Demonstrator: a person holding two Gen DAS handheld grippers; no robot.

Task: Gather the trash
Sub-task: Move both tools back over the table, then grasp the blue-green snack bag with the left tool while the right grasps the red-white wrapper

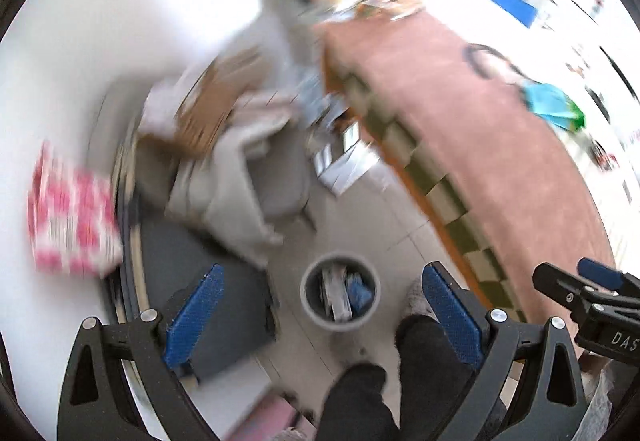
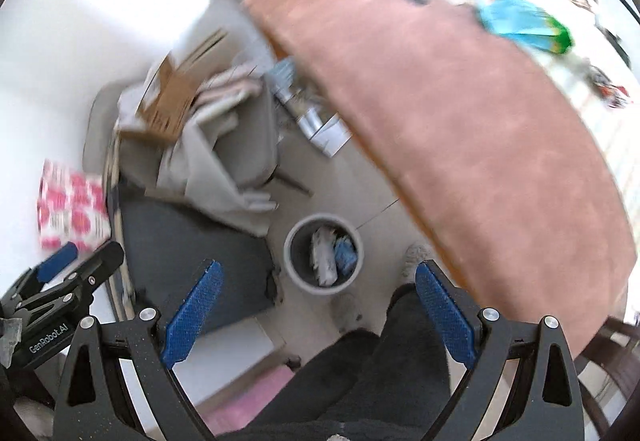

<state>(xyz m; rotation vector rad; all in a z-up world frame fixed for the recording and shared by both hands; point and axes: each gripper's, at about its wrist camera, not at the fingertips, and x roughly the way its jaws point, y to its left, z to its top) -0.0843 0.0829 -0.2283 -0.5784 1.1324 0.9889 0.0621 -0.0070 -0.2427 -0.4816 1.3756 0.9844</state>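
Note:
A grey round trash bin (image 1: 340, 293) stands on the floor below me, holding white and blue crumpled trash (image 1: 356, 293). It also shows in the right wrist view (image 2: 323, 253). My left gripper (image 1: 320, 317) is open and empty, high above the bin. My right gripper (image 2: 320, 309) is open and empty, also above the bin; it shows at the right edge of the left wrist view (image 1: 588, 289). On the pink-brown table (image 2: 480, 121) lies a blue and green wrapper (image 2: 524, 25), also in the left wrist view (image 1: 554, 107). Both views are blurred.
A grey chair (image 2: 240, 145) piled with cardboard (image 2: 172, 105) and cloth stands left of the table. A dark mat (image 2: 192, 249) lies on the floor beside the bin. A pink patterned pack (image 2: 72, 213) sits at the left. The person's dark trouser legs (image 2: 380, 361) are near the bin.

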